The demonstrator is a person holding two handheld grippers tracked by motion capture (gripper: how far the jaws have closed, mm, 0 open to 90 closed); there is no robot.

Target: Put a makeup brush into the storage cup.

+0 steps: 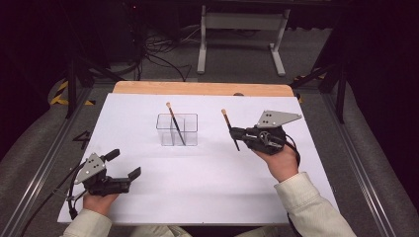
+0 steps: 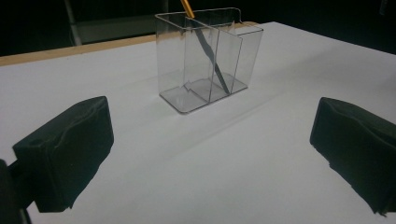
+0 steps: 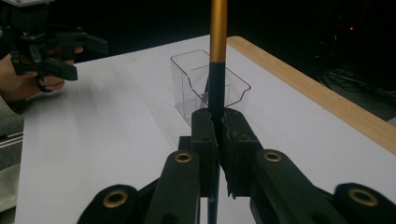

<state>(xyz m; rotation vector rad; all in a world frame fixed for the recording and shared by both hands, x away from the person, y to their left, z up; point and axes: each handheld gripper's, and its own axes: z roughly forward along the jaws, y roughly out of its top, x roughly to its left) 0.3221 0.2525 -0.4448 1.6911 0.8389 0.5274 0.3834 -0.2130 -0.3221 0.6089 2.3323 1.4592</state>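
Observation:
A clear two-compartment holder (image 1: 177,130) (image 2: 205,60) (image 3: 210,88) stands on the white table top. One brush (image 1: 175,126) (image 2: 210,56) leans inside it, its lower end close to the middle divider. My right gripper (image 1: 236,134) (image 3: 217,126) is to the right of the holder, shut on a second brush (image 1: 230,129) (image 3: 217,46). That brush has a black handle and a gold band and stands nearly upright in the jaws. My left gripper (image 1: 123,163) (image 2: 212,149) rests at the near left, open, with nothing between its pads. It also appears in the right gripper view (image 3: 46,51).
The white sheet (image 1: 207,182) covers the table, with a wooden edge (image 1: 197,89) at the far side. Metal rails run along both sides. A white frame (image 1: 242,34) and cables lie on the floor beyond.

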